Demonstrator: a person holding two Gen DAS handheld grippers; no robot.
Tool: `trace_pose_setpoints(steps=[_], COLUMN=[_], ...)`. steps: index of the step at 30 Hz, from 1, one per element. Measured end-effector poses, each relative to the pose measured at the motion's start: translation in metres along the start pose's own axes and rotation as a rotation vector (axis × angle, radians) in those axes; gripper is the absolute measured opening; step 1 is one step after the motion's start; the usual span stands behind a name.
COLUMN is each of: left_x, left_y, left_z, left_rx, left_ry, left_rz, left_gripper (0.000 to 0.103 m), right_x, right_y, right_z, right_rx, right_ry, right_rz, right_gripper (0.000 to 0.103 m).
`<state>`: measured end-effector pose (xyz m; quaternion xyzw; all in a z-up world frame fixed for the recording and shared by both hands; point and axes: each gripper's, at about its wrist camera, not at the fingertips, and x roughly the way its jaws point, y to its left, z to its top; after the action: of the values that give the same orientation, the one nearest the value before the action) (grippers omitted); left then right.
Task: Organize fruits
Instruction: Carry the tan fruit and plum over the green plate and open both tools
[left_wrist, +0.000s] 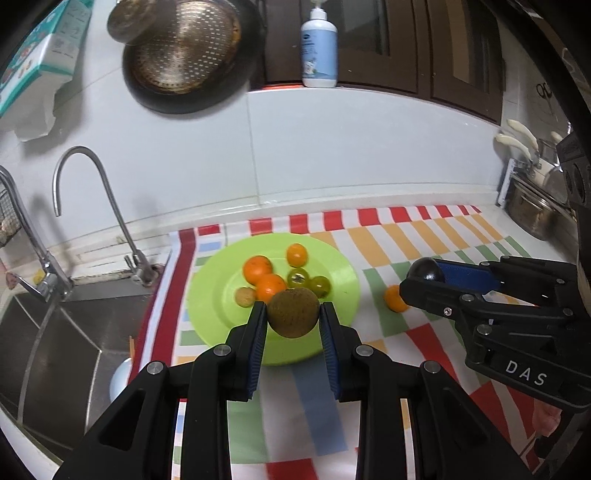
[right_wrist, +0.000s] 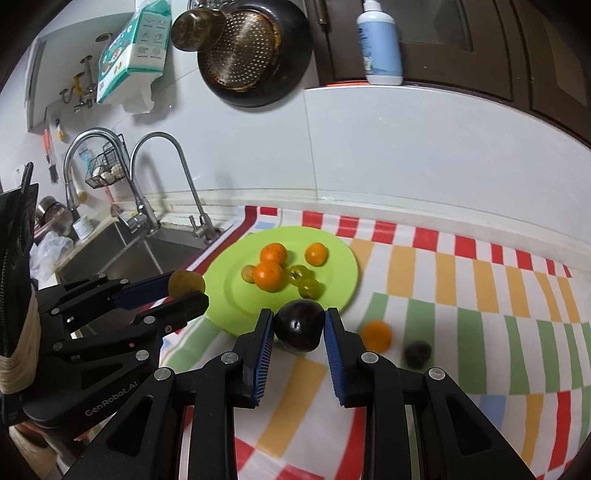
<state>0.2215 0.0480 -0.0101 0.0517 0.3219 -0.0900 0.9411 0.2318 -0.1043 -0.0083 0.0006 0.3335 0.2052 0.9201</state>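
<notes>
A green plate (left_wrist: 340, 273) (right_wrist: 343, 266) lies on the striped cloth and holds three oranges (left_wrist: 257, 266), two green fruits (left_wrist: 319, 286) and a small brown fruit (left_wrist: 245, 296). My left gripper (left_wrist: 293, 314) is shut on a brown kiwi (left_wrist: 293, 312) above the plate's near rim; it shows in the right wrist view (right_wrist: 186, 286). My right gripper (right_wrist: 299, 325) is shut on a dark plum (right_wrist: 298, 329) just right of the plate; it shows in the left wrist view (left_wrist: 424, 275). A loose orange (right_wrist: 376, 335) (left_wrist: 394, 299) and a dark fruit (right_wrist: 418, 353) lie on the cloth.
A steel sink (left_wrist: 55, 339) with taps (left_wrist: 92, 206) is left of the cloth. Pans (left_wrist: 184, 55) and a box (left_wrist: 40, 51) hang on the tiled wall. A lotion bottle (left_wrist: 319, 48) stands on the ledge. A metal pot (left_wrist: 532, 214) sits at far right.
</notes>
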Motion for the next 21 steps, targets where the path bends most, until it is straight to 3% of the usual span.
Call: trace_pose_setpoints(steps=[21], left_x=[0.062], left_y=[0.053], left_z=[0.024], left_rx=[-0.043], left_ry=[0.045], left_rz=[0.054], left_gripper=[0.029], right_x=[0.08], right_y=[0.009], right_z=[0.055], right_rx=[-0.042], right_ry=[0.061], right_rz=[0.004], right_gripper=[0.029])
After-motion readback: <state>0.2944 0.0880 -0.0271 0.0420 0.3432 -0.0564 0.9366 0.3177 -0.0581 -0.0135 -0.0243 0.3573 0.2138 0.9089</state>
